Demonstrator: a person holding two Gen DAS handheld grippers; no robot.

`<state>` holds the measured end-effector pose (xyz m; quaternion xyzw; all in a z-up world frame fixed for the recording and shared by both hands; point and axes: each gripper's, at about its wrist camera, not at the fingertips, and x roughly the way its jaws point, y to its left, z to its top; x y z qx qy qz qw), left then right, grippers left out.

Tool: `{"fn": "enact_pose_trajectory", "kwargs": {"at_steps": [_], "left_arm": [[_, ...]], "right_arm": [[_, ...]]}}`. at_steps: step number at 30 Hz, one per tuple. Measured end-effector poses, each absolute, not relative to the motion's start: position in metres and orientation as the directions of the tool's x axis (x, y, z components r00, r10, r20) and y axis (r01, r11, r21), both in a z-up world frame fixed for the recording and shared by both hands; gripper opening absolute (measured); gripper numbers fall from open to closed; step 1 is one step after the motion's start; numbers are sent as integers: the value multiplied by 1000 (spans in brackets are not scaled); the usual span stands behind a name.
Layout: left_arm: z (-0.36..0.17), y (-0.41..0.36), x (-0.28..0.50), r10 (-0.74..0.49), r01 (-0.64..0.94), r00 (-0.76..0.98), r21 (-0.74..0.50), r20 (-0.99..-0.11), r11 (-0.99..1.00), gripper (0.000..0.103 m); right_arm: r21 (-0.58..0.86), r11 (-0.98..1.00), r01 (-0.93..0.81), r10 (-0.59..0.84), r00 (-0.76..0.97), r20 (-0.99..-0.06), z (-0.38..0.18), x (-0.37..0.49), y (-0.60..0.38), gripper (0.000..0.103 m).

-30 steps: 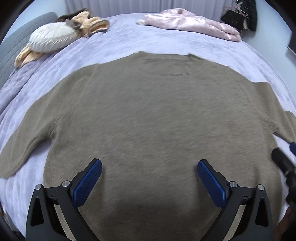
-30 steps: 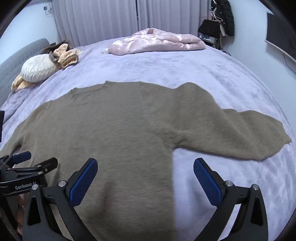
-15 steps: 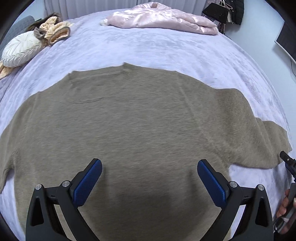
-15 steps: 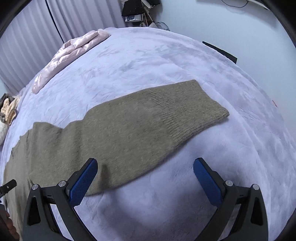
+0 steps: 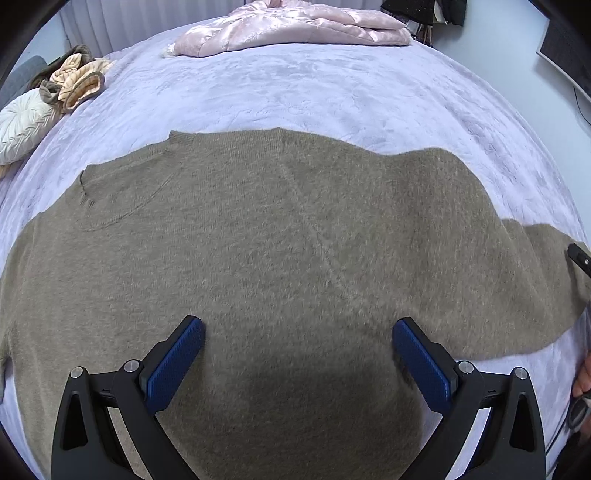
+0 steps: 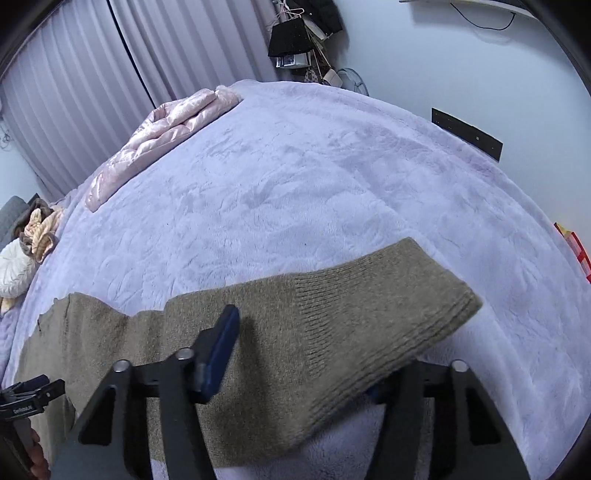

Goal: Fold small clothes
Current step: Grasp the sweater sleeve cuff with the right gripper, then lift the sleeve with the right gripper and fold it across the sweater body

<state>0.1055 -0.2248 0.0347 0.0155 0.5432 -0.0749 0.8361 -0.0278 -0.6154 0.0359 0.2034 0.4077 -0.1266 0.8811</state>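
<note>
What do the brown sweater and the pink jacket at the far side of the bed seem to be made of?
Brown sweater: seemingly a fuzzy wool-like knit, matte, with a ribbed cuff showing in the right wrist view. Pink jacket: apparently a quilted synthetic with a satin-like sheen, judging by its puffed stitching and glossy highlights.

- A bedroom in a home: a wide bed fills both views, covered with a plush lavender blanket.
- A white round pleated cushion lies at the bed's left edge, touching a heap of beige and brown soft clothing.
- A quilted pink satin jacket lies along the far side of the bed.
- Pleated pale curtains hang floor-length behind the bed.
- Dark bags and clothes hang in the far corner against a plain pale wall.
- A brown knitted sweater lies spread flat on the blanket, as laundry would at home.
</note>
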Motion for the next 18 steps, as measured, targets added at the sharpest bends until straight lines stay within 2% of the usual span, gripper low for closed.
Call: {"fn": "enact_pose_trajectory", "kwargs": {"at_steps": [2, 4, 13, 18], "left_arm": [[35, -225, 113, -112, 118, 393, -71, -912, 991, 103], [33, -224, 120, -123, 94, 381, -94, -916, 991, 103], [28, -238, 148, -74, 49, 371, -60, -926, 997, 103], [19, -262, 153, -28, 62, 375, -5, -927, 998, 103]], "right_arm": [[291, 879, 377, -31, 655, -755, 38, -30, -622, 21], [306, 875, 377, -28, 669, -743, 41, -33, -625, 10], [256, 901, 350, -122, 771, -625, 89, -71, -611, 7], [254, 880, 401, -172, 768, -617, 94, -91, -620, 7]]}}
